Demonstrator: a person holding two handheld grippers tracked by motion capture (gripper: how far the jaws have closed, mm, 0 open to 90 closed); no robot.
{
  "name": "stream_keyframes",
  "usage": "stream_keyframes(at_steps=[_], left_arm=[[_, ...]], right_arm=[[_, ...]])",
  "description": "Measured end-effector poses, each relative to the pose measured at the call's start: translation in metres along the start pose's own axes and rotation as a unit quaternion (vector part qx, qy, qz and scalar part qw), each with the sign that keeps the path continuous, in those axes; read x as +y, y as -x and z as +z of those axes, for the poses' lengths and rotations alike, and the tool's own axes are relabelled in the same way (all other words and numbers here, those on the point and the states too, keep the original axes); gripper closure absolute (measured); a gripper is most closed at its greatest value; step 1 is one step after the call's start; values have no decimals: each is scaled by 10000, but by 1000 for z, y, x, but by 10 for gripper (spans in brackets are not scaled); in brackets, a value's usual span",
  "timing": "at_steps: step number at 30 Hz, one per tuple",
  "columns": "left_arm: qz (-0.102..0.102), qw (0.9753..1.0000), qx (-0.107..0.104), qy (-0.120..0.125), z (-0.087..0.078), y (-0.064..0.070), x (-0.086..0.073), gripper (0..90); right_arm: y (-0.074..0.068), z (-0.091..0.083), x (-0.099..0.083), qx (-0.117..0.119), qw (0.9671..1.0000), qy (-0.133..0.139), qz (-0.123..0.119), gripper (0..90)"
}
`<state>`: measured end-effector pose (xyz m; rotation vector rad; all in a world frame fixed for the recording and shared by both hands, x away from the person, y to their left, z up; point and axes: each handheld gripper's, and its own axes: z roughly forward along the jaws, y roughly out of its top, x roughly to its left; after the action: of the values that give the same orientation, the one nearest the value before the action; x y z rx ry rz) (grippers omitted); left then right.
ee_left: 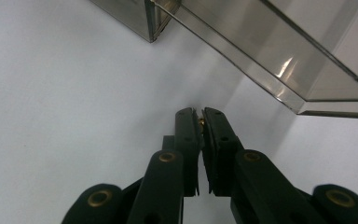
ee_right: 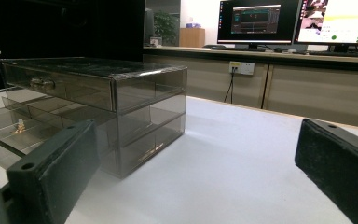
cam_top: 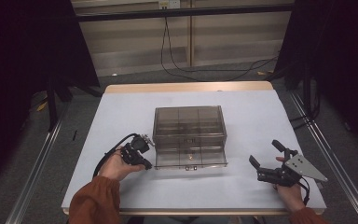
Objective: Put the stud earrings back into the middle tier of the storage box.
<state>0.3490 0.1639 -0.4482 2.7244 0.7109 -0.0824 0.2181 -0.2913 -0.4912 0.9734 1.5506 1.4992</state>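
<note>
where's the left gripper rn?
High view: left gripper sits left of centre on the white table, at the front-left corner of the smoky drawer box, beside its pulled-out lower drawer.

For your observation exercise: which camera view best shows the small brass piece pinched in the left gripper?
The left gripper view: the small brass piece sits between the nearly shut jaws of the left gripper. In the high view, that gripper is too small to reveal it.
</note>
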Motion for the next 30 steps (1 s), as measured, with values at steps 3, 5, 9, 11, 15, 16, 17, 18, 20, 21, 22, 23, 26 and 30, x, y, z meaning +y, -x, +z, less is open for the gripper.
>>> stream_keyframes(at_steps=[3,5,9,11,15,16,17,18,20,21,22,23,26,30], left_arm=[[-123,9999,-33,114,0,-1,-3,861],[-195,9996,-58,189,-2,-4,-9,862],[-313,9986,-72,420,-9,-8,-19,863],[-370,9978,-91,538,-12,-9,-23,863],[-426,9959,-9,799,-16,-10,-34,864],[-450,9954,41,842,-17,-10,-36,864],[-441,9952,86,868,-18,-9,-38,864],[-459,9942,54,973,-20,-9,-39,864],[-462,9919,74,1180,-23,-7,-40,864],[-439,9911,73,1257,-25,-7,-41,864],[-453,9895,88,1369,-27,-7,-41,864],[-510,9868,111,1531,-28,-6,-42,864],[-467,9815,190,1849,-34,-5,-44,864],[-443,9778,206,2038,-38,-4,-44,864]], right_arm=[[0,0,0,-7,10000,6,4,0],[0,0,0,-8,10000,7,3,0],[0,0,0,-9,10000,4,9,0],[0,0,0,1,10000,2,7,0],[0,0,0,3,10000,1,5,0],[0,0,0,-2,10000,2,5,0],[0,0,0,-10,10000,0,11,0],[0,0,0,-29,10000,-7,-7,0],[0,0,0,-7,10000,5,6,0],[0,0,0,-29,10000,-5,-3,0],[0,0,0,-29,10000,-3,-3,0],[0,0,0,-22,10000,1,5,0],[0,0,0,-20,10000,1,5,0],[0,0,0,-22,10000,-1,5,0]])
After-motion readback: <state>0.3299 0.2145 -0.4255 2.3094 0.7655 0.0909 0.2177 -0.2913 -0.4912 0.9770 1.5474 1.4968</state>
